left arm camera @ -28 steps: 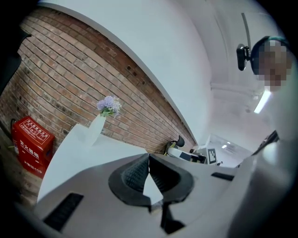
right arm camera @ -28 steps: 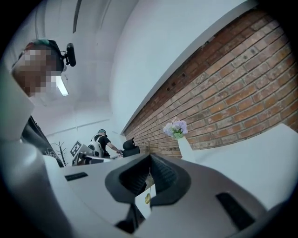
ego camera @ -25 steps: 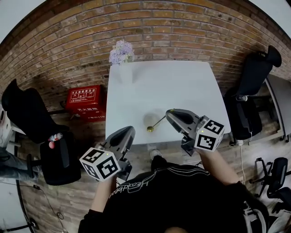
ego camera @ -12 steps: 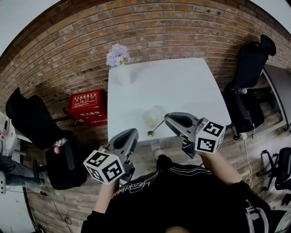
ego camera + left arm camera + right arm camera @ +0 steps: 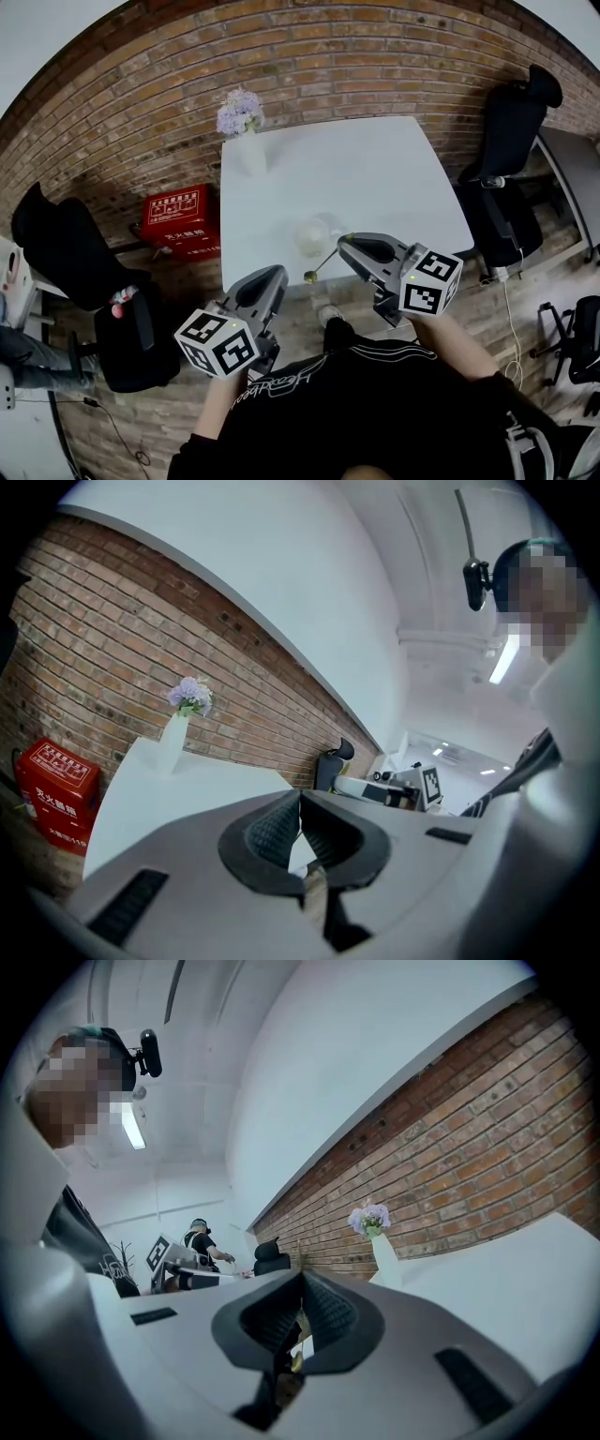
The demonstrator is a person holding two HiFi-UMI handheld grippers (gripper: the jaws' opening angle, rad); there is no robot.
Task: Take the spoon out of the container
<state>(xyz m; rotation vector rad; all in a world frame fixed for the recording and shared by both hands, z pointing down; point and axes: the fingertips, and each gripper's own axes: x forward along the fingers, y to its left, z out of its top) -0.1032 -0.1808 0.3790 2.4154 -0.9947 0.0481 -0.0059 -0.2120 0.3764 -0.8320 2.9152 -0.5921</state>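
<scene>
In the head view a clear container point(image 5: 314, 234) stands near the front edge of the white table point(image 5: 375, 178). My right gripper point(image 5: 345, 243) is shut on the handle of a golden spoon point(image 5: 319, 266). The spoon slants down to the left, and its bowl hangs in front of the container, over the table's near edge. In the right gripper view the spoon point(image 5: 296, 1361) shows as a golden strip between the shut jaws of my right gripper point(image 5: 302, 1275). My left gripper point(image 5: 271, 277) hovers at the near edge, left of the spoon. In its own view my left gripper point(image 5: 300, 795) is shut and holds nothing.
A white vase with lilac flowers point(image 5: 246, 141) stands at the table's far left corner. A red box point(image 5: 178, 220) sits on the floor to the left. Black chairs stand at the left point(image 5: 66, 253) and right point(image 5: 511, 141). A brick wall runs behind the table.
The right gripper has drawn the spoon a little toward the near table edge, away from the container. The left gripper has barely moved.
</scene>
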